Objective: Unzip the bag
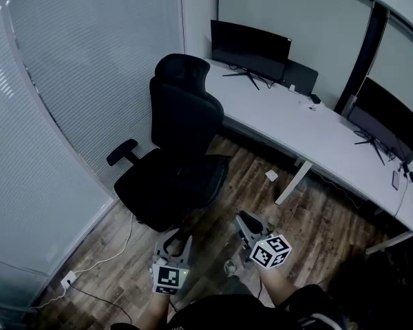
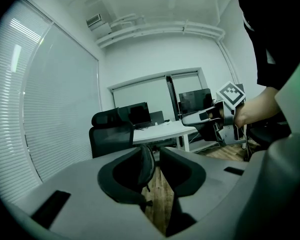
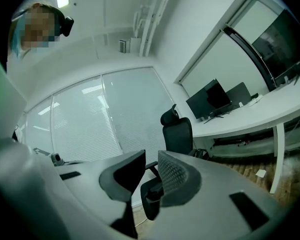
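No bag shows in any view. In the head view both grippers hang low above the wooden floor, close to the person's body. My left gripper [image 1: 173, 241] points towards the black office chair [image 1: 182, 150]; its jaws stand a narrow gap apart with nothing between them [image 2: 156, 154]. My right gripper [image 1: 242, 220] is beside it, to the right, its marker cube [image 1: 270, 251] facing up. Its jaws are also slightly apart and empty [image 3: 151, 160]. The left gripper view shows the right gripper [image 2: 208, 118] in a hand at the right.
A long white curved desk [image 1: 316, 133] runs along the far side with two dark monitors [image 1: 250, 47] [image 1: 385, 119]. A small white box [image 1: 271, 176] lies on the floor by a desk leg. A power strip [image 1: 67, 278] and cable lie at the left, by the blinds.
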`<move>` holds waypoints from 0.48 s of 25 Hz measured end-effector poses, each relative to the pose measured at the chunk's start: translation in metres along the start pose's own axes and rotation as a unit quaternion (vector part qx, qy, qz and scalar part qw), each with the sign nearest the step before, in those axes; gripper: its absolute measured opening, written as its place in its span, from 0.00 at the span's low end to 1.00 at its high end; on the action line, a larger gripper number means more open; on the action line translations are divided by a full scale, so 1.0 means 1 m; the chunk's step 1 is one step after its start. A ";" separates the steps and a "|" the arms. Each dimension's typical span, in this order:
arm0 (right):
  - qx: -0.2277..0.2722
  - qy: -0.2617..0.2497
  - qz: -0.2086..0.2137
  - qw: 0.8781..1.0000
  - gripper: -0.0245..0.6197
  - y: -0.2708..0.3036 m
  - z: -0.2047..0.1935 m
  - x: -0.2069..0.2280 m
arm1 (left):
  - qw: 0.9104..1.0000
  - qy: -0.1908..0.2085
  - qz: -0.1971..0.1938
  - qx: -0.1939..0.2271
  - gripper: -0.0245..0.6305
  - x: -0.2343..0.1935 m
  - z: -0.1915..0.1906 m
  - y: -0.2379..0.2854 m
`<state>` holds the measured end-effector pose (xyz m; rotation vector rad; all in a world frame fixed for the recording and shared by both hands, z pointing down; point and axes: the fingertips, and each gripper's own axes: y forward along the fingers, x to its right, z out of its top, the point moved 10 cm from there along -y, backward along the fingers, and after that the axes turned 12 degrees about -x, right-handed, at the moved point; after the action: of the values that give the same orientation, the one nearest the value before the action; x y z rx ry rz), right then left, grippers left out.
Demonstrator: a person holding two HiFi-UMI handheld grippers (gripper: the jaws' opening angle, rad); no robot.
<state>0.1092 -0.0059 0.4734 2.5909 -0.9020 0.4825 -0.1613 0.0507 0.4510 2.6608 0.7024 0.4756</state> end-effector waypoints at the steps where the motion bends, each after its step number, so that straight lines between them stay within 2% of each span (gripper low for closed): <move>1: 0.001 -0.002 -0.002 1.000 0.19 -0.004 -0.003 -0.006 | 1.000 -0.003 0.001 0.005 0.23 0.000 0.000 -0.008; 12: 0.010 -0.029 -0.009 0.999 0.13 -0.036 -0.023 -0.070 | 0.999 -0.022 0.002 0.035 0.12 0.005 -0.014 -0.075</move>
<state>0.0764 0.0669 0.4561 2.6409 -0.8960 0.4138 -0.1933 0.1177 0.4345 2.7295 0.7134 0.3981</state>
